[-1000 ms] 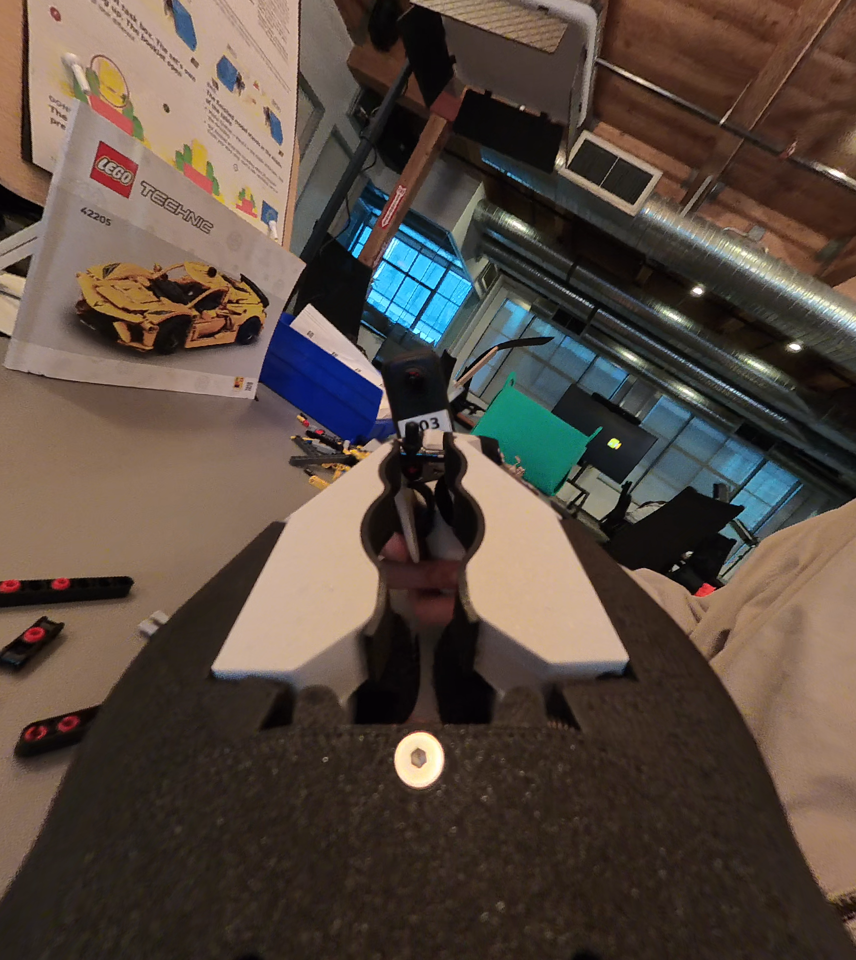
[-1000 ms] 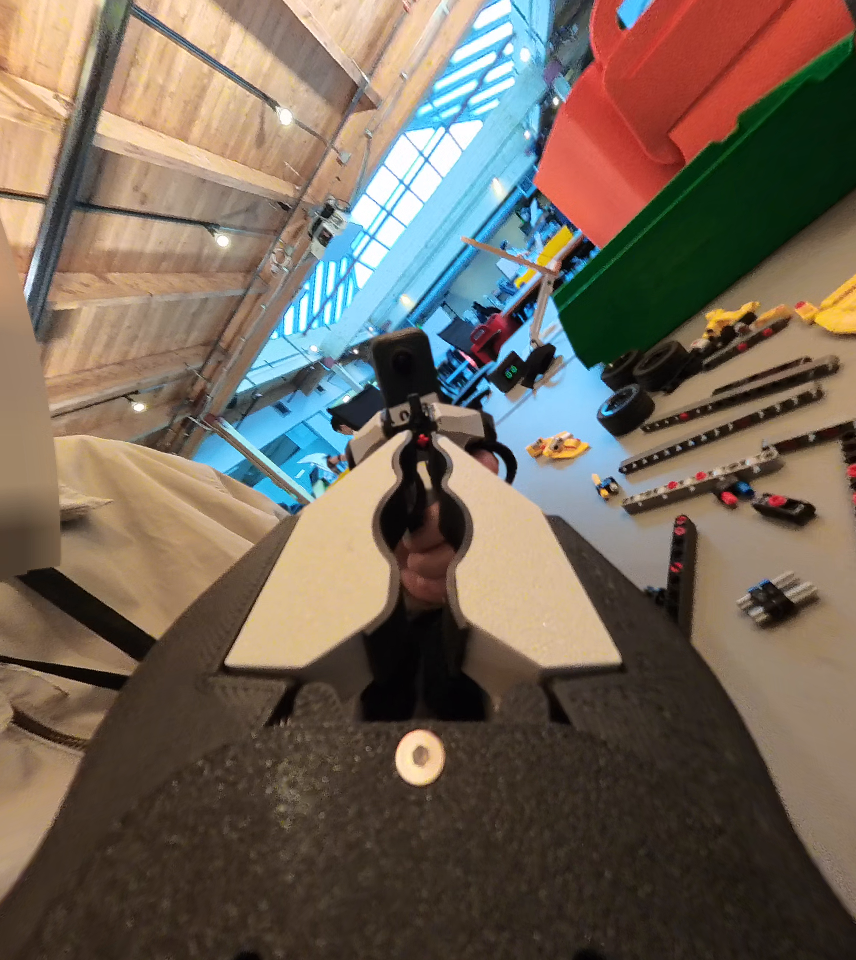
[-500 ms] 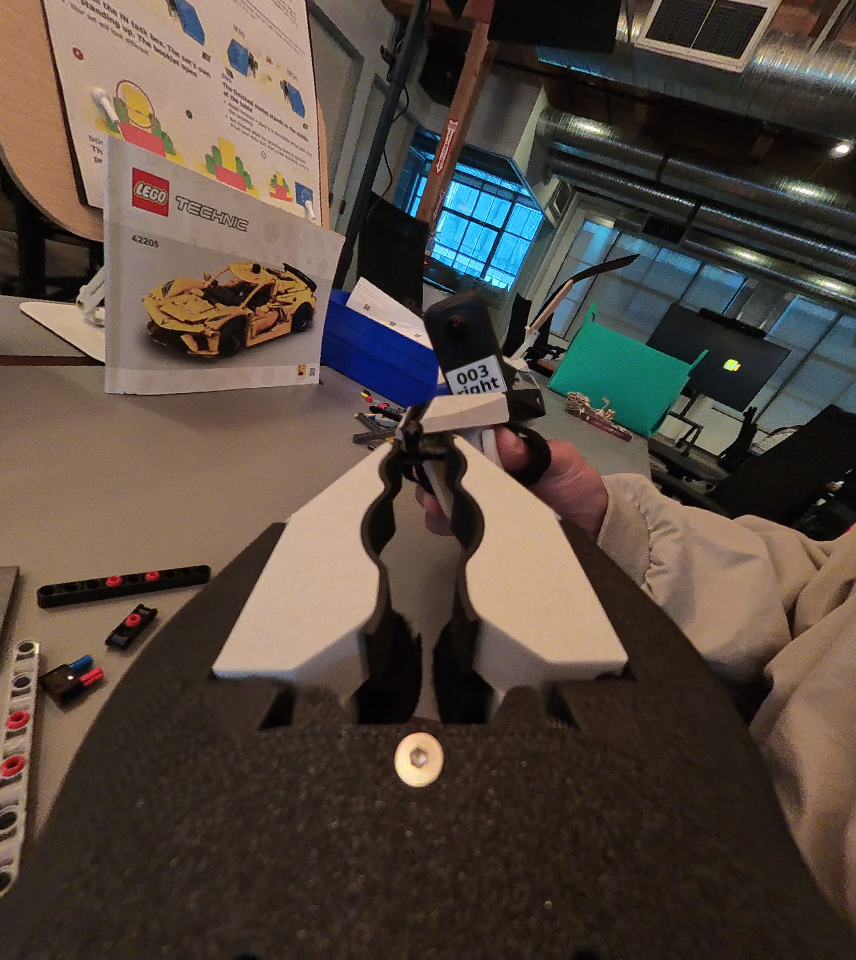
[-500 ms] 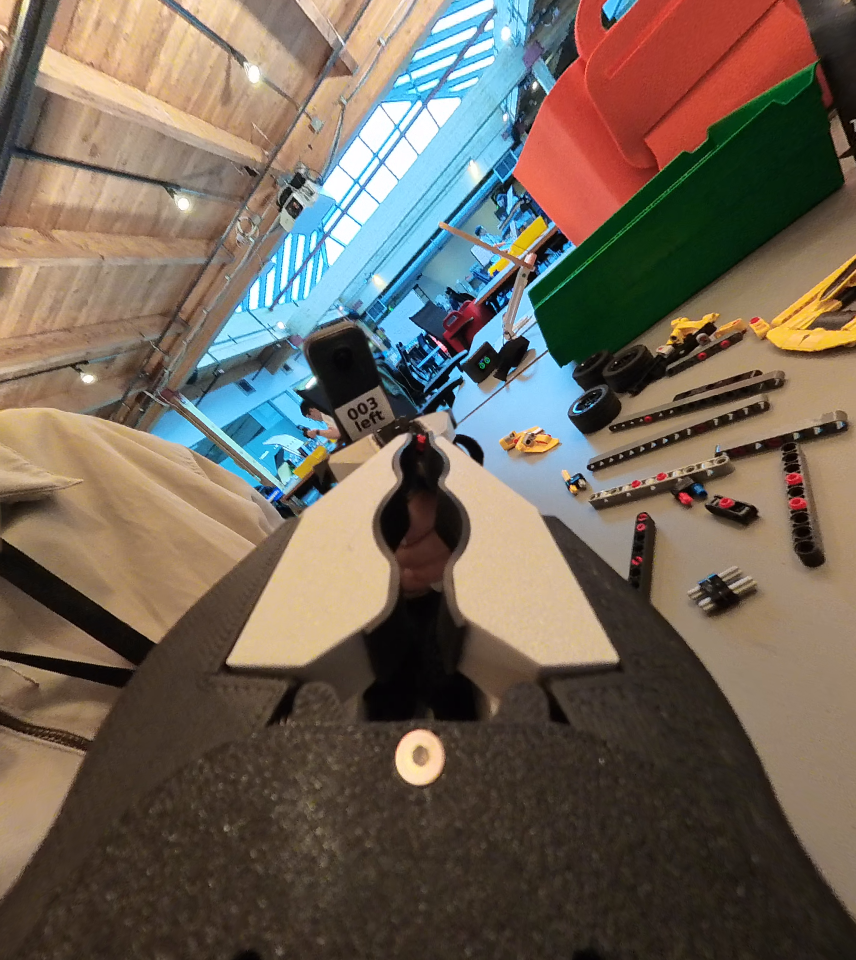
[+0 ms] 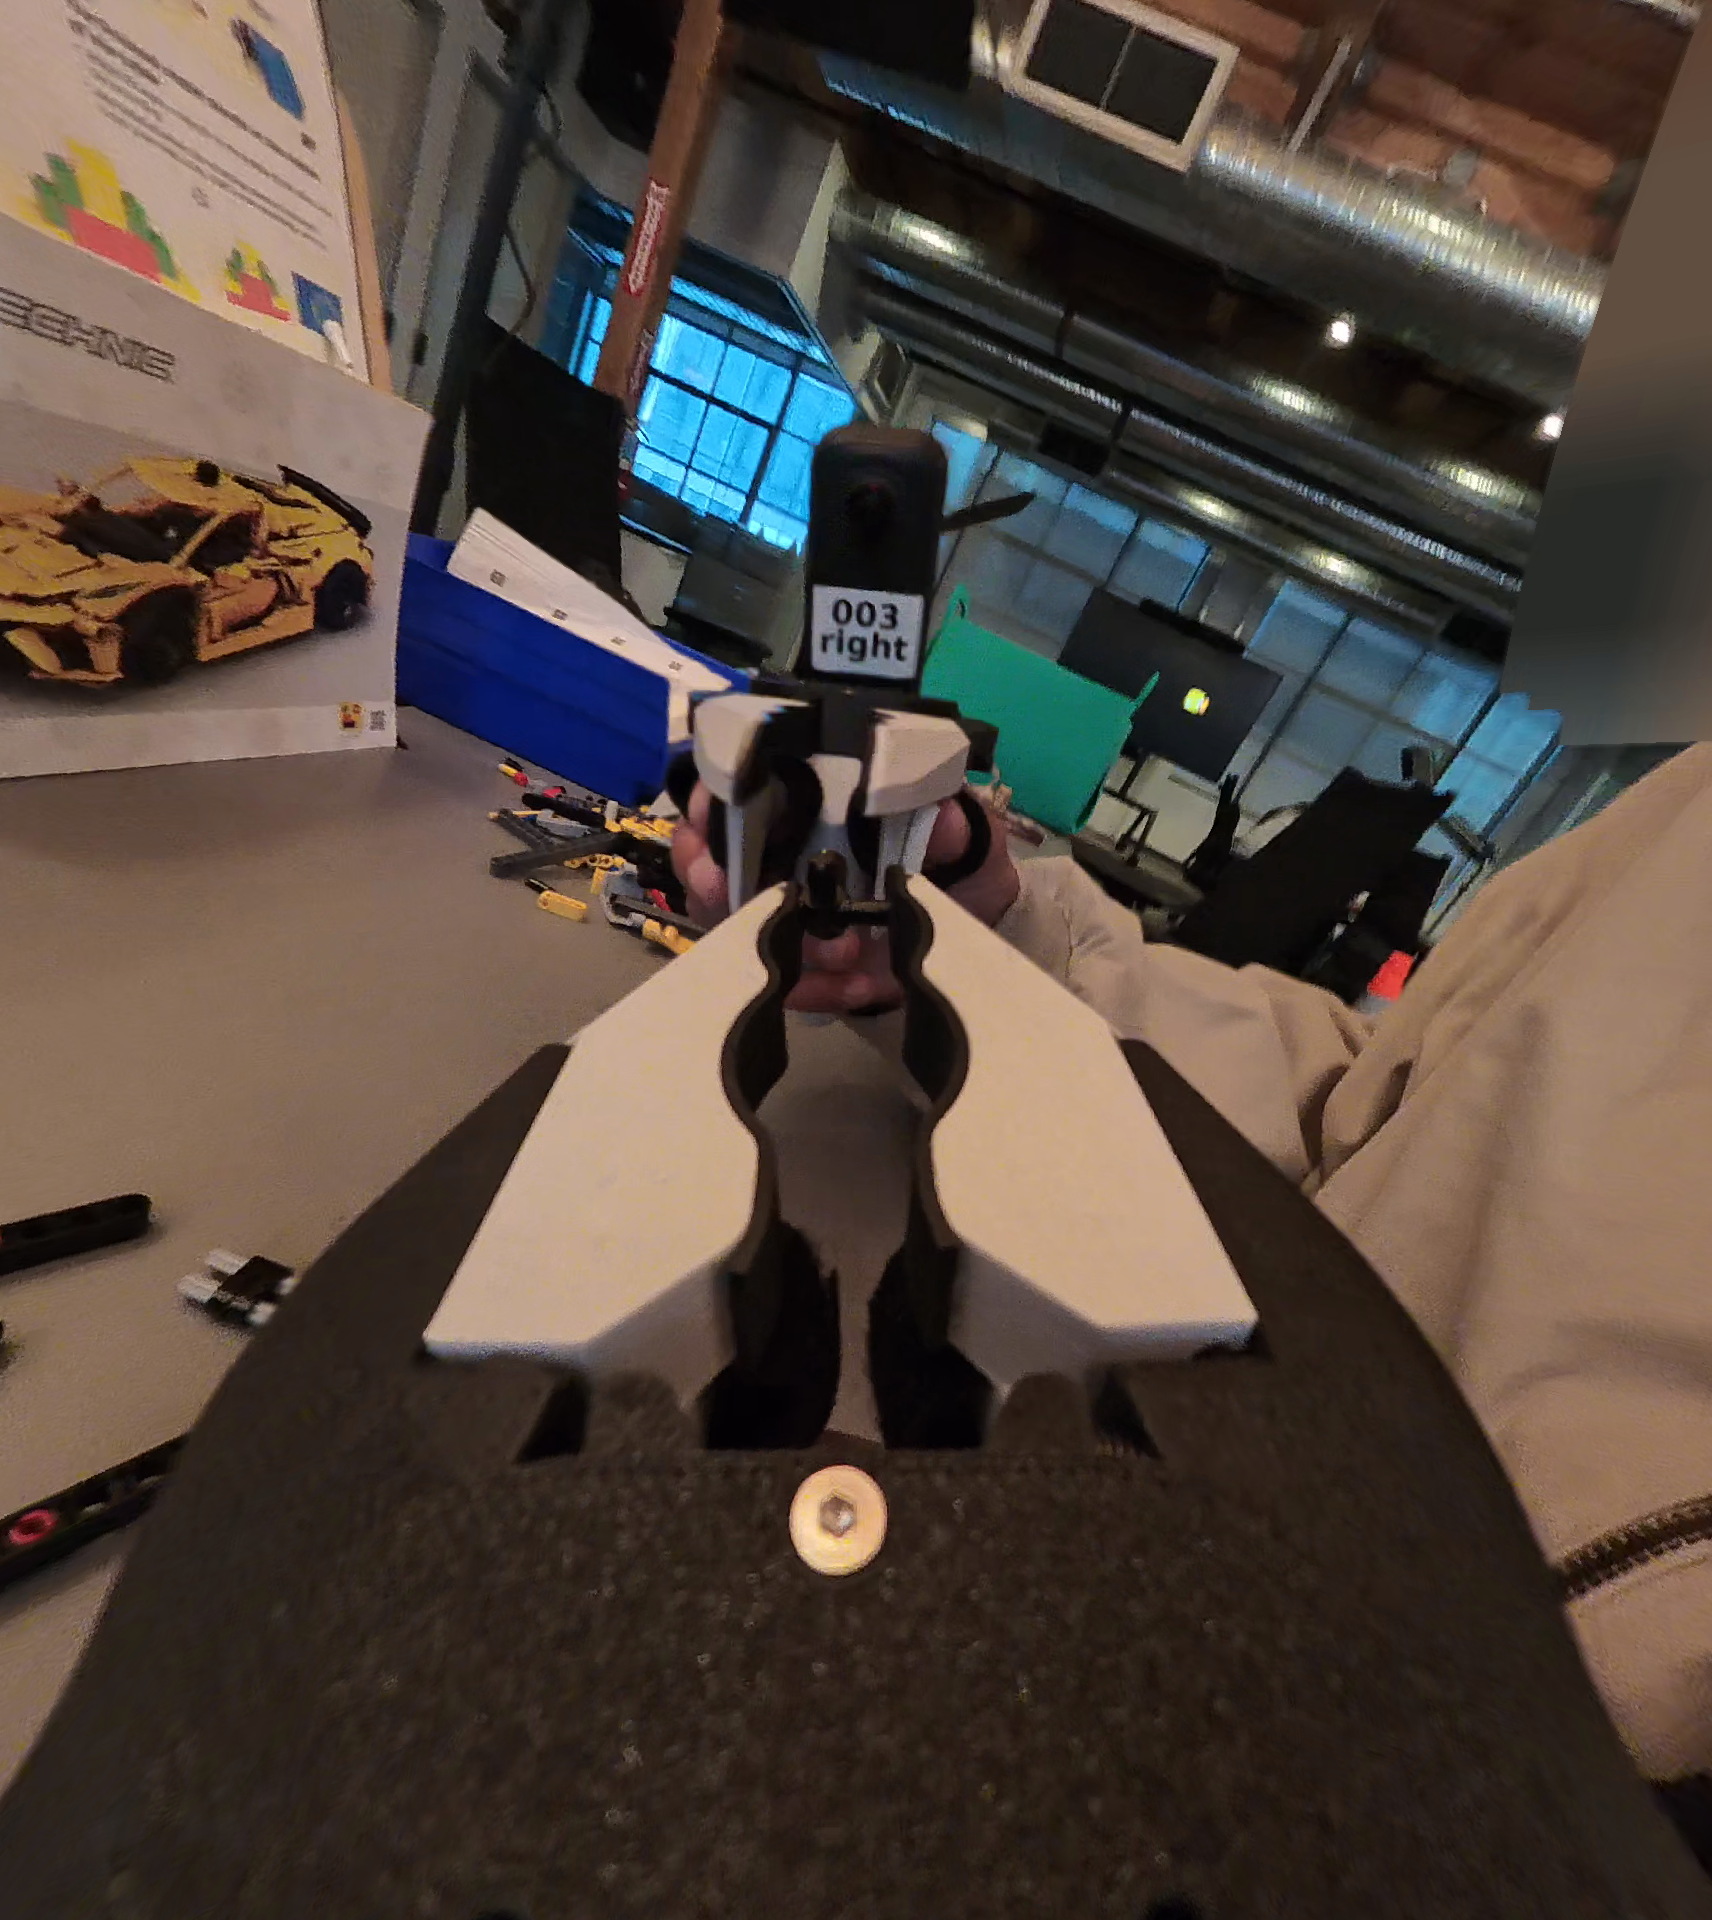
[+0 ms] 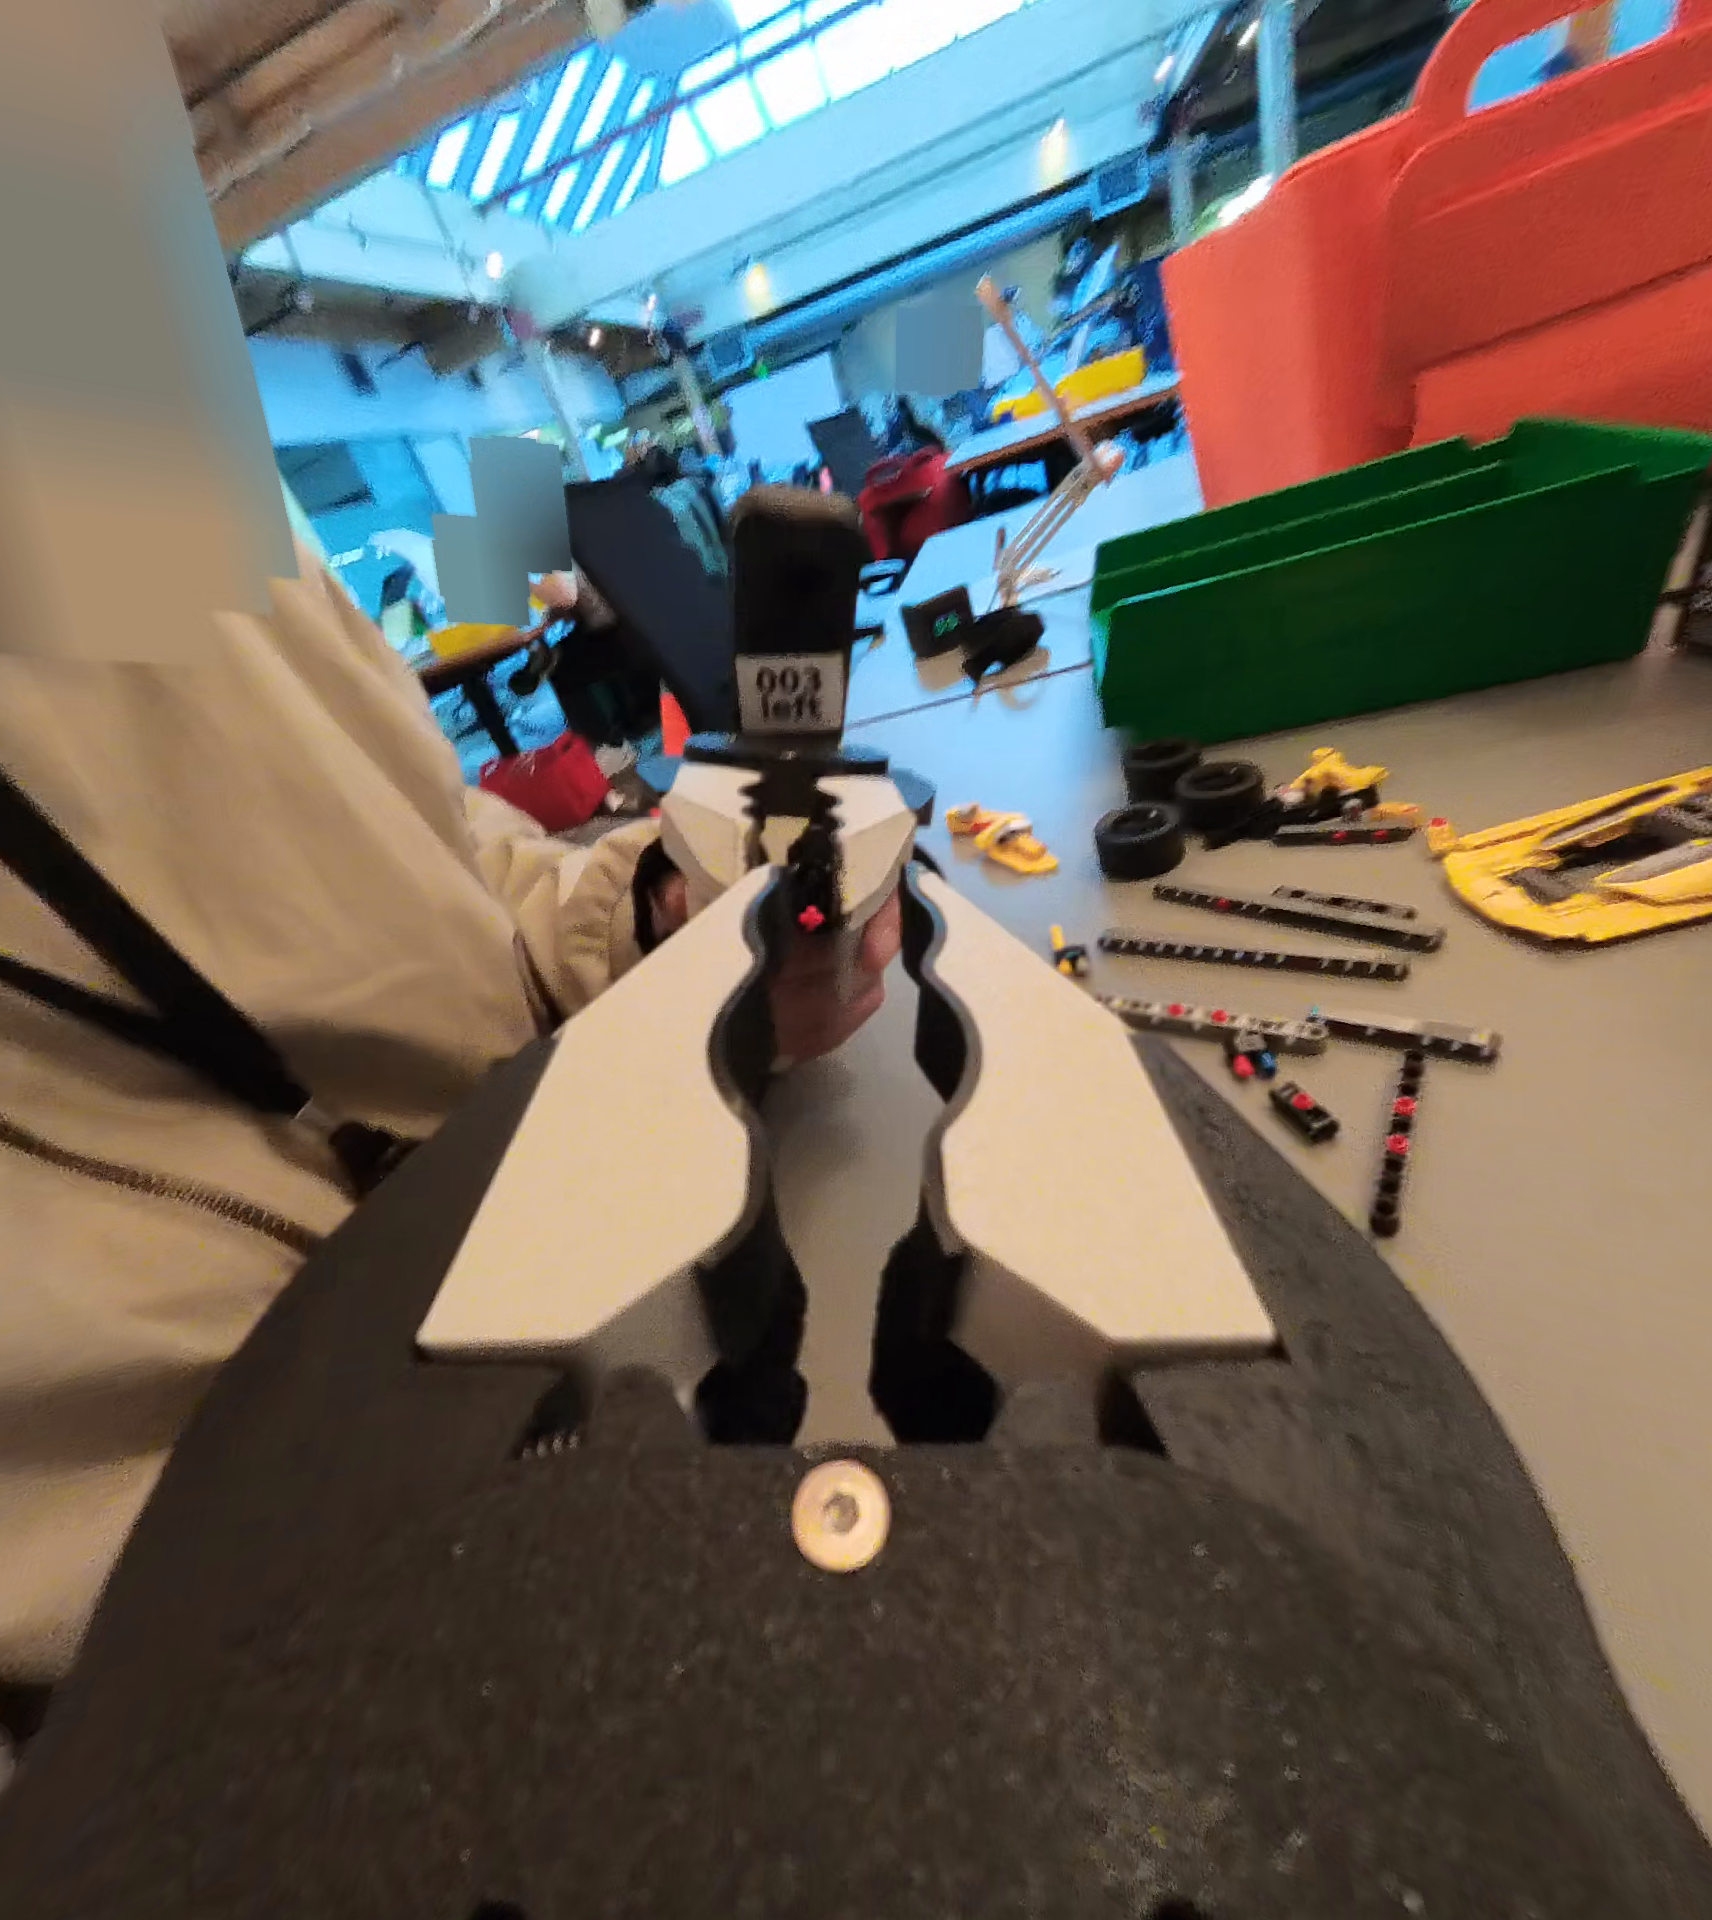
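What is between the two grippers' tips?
A small black part with a red pin, in the left gripper; the right wrist view shows it.

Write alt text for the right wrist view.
The right gripper and left gripper meet tip to tip above a grey table, holding a small black part between them. Black beams, tyres, a yellow car shell and a green bin lie beyond.

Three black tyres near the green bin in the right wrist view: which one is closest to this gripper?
The lone tyre in front, nearest the small yellow piece. The other two tyres sit side by side behind it, closer to the green bin.
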Tool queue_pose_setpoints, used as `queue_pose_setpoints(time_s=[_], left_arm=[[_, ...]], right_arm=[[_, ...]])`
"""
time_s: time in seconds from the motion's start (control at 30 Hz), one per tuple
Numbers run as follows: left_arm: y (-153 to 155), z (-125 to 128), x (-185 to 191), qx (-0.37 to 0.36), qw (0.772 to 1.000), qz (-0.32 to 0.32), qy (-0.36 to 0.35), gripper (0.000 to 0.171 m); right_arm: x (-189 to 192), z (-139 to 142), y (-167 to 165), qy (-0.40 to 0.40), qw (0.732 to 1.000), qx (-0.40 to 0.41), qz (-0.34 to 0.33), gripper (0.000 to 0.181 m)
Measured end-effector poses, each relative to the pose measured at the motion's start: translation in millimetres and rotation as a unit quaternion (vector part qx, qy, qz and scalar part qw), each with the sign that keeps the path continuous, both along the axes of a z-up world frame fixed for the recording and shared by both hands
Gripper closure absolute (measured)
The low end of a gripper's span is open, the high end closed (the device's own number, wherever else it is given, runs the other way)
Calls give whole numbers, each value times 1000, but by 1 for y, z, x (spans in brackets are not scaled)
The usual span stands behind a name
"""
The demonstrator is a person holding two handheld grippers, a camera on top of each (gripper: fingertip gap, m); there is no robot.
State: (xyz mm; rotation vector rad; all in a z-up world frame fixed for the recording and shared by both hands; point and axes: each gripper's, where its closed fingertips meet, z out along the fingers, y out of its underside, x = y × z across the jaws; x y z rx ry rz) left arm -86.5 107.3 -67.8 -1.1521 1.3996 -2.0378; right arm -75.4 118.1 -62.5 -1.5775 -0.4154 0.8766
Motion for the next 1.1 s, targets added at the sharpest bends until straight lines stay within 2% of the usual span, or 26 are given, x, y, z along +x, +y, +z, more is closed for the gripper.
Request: queue_pose_setpoints(time_s=[0.13, 0.17, 0.33, 0.47, 0.53, 0.7, 0.8, 0.97, 1.03, 1.1], left_arm=[[-10, -8, 1, 51, 999, 3, 8, 156], [-11, -11, 2, 62, 998, 5, 11, 156], [-12, -15, 3, 82, 996, 10, 17, 156], [-12, -20, 5, 96, 995, 16, 27, 156], [-13, -24, 7, 111, 993, 21, 34, 156], [-18, -27, 6, 135, 990, 20, 30, 156], [-20, -24, 6, 134, 990, 21, 21, 156], [-15, -21, 7, 112, 993, 28, 19, 154], [-14, -16, 6, 80, 997, 14, 18, 150], [-9, -15, 6, 16, 999, -5, 39, 146]], right_arm=[[-14, -8, -9, -61, 998, 5, 33, 161], [-15, -12, -10, -76, 996, -1, 38, 166], [-15, -19, -8, -97, 995, -2, 29, 172], [-11, -25, -6, -128, 992, -3, 13, 167], [-13, -30, -8, -149, 989, -8, 13, 173], [-14, -31, -13, -99, 994, -15, 34, 174], [-14, -28, -15, -89, 994, -27, 50, 174], [-9, -25, -12, -80, 996, -22, 37, 174], [-7, -22, -12, -84, 996, -6, 30, 175], [-4, -22, -8, -117, 993, 16, 2, 174]])
